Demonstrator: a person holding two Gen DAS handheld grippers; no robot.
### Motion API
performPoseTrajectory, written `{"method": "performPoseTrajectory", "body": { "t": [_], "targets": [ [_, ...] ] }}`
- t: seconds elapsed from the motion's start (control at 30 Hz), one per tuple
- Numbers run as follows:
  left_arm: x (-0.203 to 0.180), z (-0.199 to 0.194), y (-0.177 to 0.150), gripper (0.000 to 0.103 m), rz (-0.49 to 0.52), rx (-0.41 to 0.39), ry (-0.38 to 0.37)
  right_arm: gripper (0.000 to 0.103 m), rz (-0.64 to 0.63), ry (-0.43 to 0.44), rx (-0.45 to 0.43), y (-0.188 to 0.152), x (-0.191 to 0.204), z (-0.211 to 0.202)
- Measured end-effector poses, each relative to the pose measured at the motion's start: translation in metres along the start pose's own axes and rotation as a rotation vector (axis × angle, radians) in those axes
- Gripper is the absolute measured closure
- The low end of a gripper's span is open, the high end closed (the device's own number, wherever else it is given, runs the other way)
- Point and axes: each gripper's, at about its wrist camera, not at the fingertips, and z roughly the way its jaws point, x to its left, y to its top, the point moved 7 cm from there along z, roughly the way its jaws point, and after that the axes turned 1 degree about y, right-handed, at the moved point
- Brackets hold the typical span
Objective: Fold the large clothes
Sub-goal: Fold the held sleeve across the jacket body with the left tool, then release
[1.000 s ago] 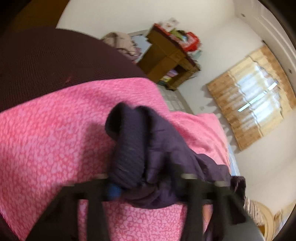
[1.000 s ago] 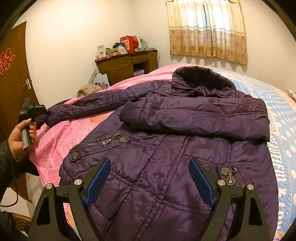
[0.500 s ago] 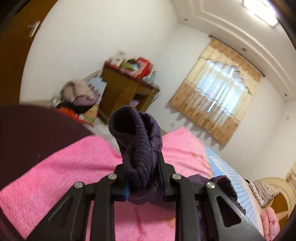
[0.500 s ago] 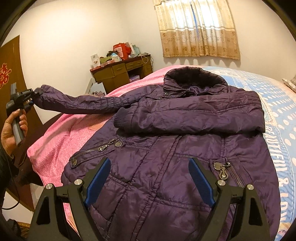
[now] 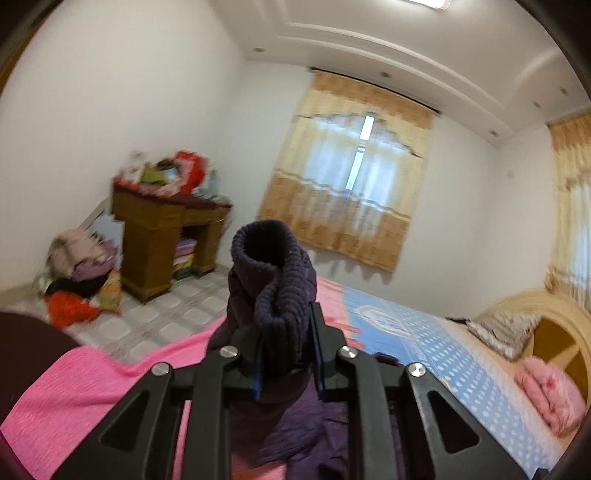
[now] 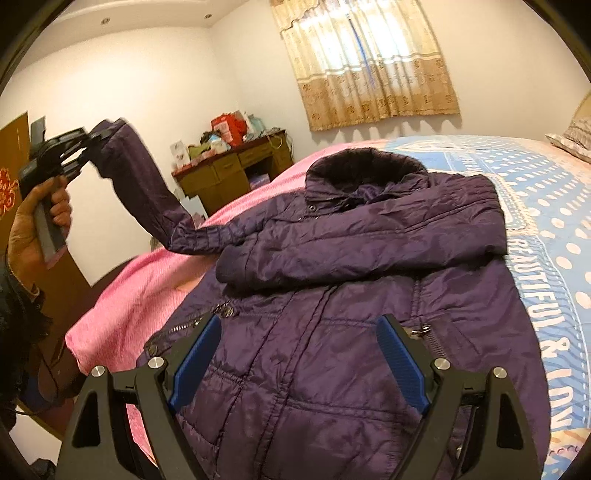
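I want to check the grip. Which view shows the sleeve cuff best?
The left wrist view: the ribbed cuff fills the centre, pinched between the left gripper's fingers. The right wrist view shows it only small and blurred, far left, at the raised sleeve's end.

Room's evenly lit, kinda warm. Daylight glows through the curtain and blows out to white in the middle, plus a ceiling light clipped at the top edge. Left wrist view is soft, with motion smear on the clutter by the desk. Heavy fisheye bending in both views, black vignette in the corners. Shadows are soft.
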Motion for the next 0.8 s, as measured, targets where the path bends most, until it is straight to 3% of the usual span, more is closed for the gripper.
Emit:
{"method": "performPoseTrajectory", "body": {
  "t": [0.17,0.37,0.6,0.73,0.8],
  "targets": [
    [-0.071,0.019,-0.023,0.083,0.076,0.049,-0.106,0.017,0.057,-0.021,-0.047,0.004,-0.024,-0.015],
    [-0.159,0.042,-0.092,0.083,0.172,0.171,-0.228,0.017,0.135,-0.072,-0.089,0.003,-0.061,-0.032],
    [-0.23,0.064,-0.175,0.082,0.33,0.321,-0.277,0.017,0.203,-0.124,-0.071,-0.011,-0.095,-0.034],
    [-0.254,0.062,-0.196,0.064,0.431,0.384,-0.277,0.017,0.227,-0.141,-0.059,-0.018,-0.107,-0.033],
    [-0.26,0.043,-0.188,0.051,0.474,0.352,-0.314,0.017,0.24,-0.152,-0.057,-0.02,-0.114,-0.034]
  ]
}}
